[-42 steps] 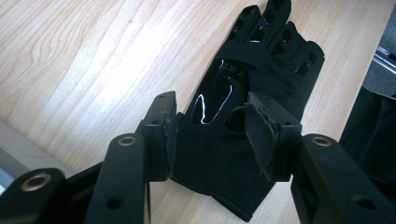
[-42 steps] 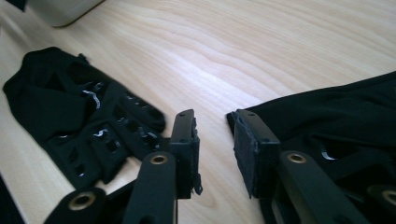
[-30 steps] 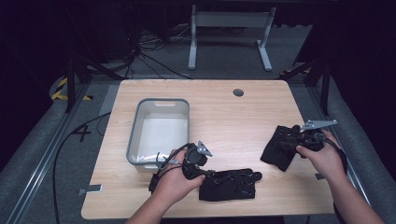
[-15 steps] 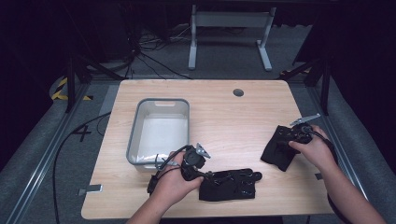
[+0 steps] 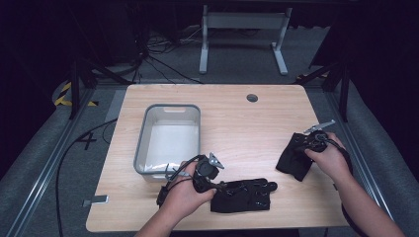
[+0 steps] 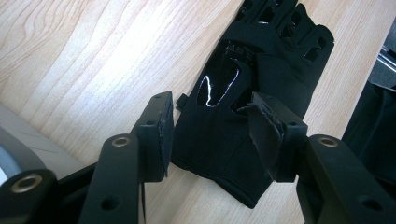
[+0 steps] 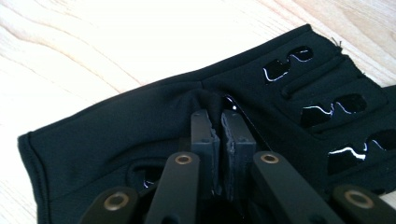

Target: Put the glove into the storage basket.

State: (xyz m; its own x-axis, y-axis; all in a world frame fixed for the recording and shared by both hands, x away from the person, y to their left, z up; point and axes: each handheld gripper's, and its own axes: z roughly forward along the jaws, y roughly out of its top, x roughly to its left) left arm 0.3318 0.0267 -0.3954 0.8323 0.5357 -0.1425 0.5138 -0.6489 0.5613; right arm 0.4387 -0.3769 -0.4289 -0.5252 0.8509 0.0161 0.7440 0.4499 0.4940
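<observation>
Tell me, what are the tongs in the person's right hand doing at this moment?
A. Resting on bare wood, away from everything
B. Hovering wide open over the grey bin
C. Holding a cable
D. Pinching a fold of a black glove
D: in the right gripper view the right tongs have just been closing, and their jaws now pinch a bunched fold of the black glove.

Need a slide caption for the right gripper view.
Right gripper pinches a fold of the black glove lying on the wooden table.

The right hand-held gripper (image 7: 219,135) covers the glove (image 7: 140,126) fabric under its pads; whether cloth is pinched between them cannot be told.
</observation>
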